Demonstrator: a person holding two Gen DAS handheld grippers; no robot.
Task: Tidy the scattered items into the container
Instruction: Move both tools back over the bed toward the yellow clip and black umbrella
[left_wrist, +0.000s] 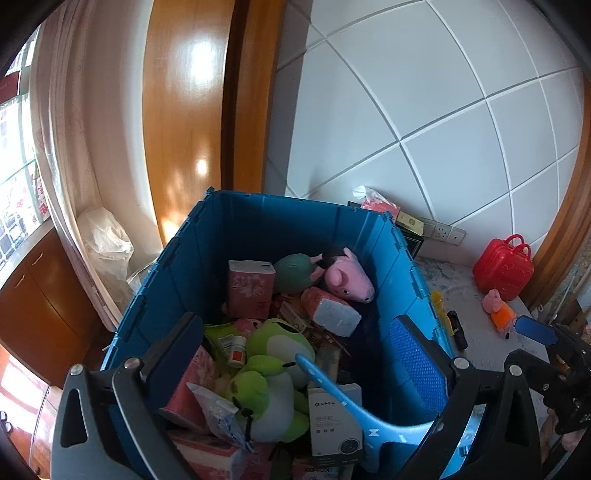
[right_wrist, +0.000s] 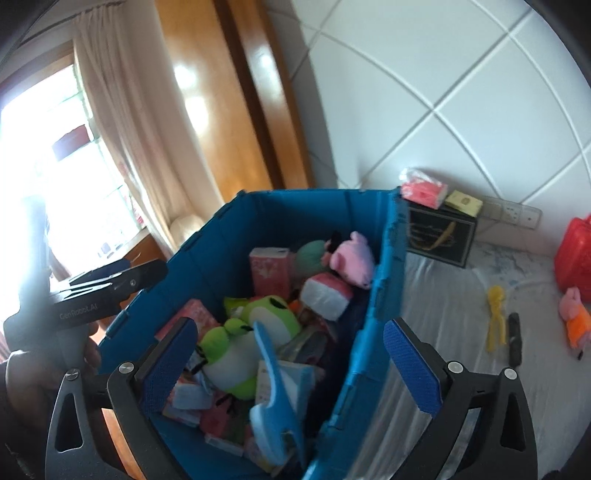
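A blue folding crate (left_wrist: 192, 258) stands on a pale, patterned surface (right_wrist: 461, 295) against a white tiled wall (left_wrist: 424, 92), beside a glossy wooden door frame (left_wrist: 184, 92) and a cream curtain (right_wrist: 110, 92).

The crate is already crowded. At its far end lies a pink pig plush (left_wrist: 347, 275) with a dull green plush (left_wrist: 293, 273) next to it. Near them are pink tissue packs (left_wrist: 251, 288), one of them upright. A bright green frog plush (left_wrist: 273, 373) fills the middle, with a small red and white bottle (left_wrist: 237, 349) at its side. A light blue plastic hanger (left_wrist: 332, 391) lies slanted over a white carton (left_wrist: 334, 421) in the near end of the crate.

The left gripper (left_wrist: 306, 362) hangs over the crate with its jaws spread wide and nothing pinched between them. The right gripper (right_wrist: 291, 365) sits above the crate's right wall, jaws likewise spread wide and empty; the hanger shows below them inside the crate, apart from both pads.

Still outside the crate, to its right, are a small pig doll in an orange dress (left_wrist: 498, 310), a red toy suitcase (left_wrist: 504, 267), a yellow toy (right_wrist: 495, 317) and a slim black object (right_wrist: 514, 343), the last two lying side by side. A black box (right_wrist: 439, 236) stands against the wall behind the crate, with a pink tissue pack (right_wrist: 424, 192) and a small yellowish box (right_wrist: 463, 201) on top.
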